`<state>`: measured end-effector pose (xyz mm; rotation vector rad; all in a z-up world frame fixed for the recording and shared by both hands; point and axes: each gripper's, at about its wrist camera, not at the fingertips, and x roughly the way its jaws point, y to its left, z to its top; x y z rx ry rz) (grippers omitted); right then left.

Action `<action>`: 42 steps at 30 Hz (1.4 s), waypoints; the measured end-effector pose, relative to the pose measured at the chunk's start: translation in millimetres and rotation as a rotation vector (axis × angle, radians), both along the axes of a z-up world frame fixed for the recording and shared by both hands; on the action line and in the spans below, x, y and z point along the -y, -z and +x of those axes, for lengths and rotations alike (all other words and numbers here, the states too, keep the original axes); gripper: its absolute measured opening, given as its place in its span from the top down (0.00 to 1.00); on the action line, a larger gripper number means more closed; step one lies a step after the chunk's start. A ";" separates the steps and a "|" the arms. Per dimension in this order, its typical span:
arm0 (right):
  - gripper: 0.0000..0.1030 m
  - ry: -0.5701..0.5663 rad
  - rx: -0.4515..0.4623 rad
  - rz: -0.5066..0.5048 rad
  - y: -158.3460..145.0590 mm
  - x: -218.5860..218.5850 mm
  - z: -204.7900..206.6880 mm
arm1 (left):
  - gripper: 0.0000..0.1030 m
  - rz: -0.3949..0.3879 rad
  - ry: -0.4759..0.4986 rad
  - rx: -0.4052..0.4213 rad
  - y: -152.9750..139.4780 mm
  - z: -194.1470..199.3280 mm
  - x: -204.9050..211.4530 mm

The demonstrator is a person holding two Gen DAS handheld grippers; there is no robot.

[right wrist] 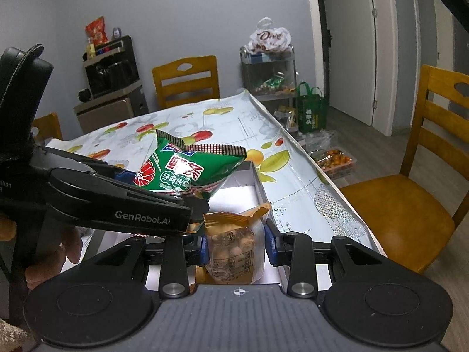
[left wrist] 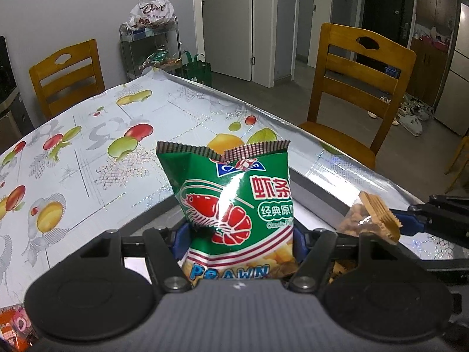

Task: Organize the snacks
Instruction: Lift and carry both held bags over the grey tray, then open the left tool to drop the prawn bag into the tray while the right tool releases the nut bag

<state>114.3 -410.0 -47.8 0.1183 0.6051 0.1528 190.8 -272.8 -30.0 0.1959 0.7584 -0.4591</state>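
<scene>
Green prawn-cracker bag (left wrist: 234, 205), clear nut packet (right wrist: 234, 249)

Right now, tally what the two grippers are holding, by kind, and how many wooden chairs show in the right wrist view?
Green prawn-cracker bag, in the left gripper: 1
Clear nut packet with orange top, in the right gripper: 1
Wooden chairs: 3
Total: 5
</scene>
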 end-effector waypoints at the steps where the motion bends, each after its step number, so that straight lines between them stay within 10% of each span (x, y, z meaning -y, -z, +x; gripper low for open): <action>1: 0.63 0.004 0.002 0.001 -0.3 0.5 -0.3 | 0.35 -0.002 0.001 -0.001 0.1 -0.3 0.0; 8: 0.62 0.015 0.021 -0.004 -3.5 0.6 -3.5 | 0.26 -0.028 -0.010 0.007 -3.4 -2.4 -5.2; 25: 0.20 0.084 0.069 0.026 -18.5 9.1 -17.0 | 0.07 -0.111 -0.045 0.042 -24.2 -16.2 -30.7; 42: 0.14 0.118 0.093 0.046 -33.5 5.1 -27.5 | 0.05 -0.141 -0.056 0.074 -44.4 -48.9 -55.3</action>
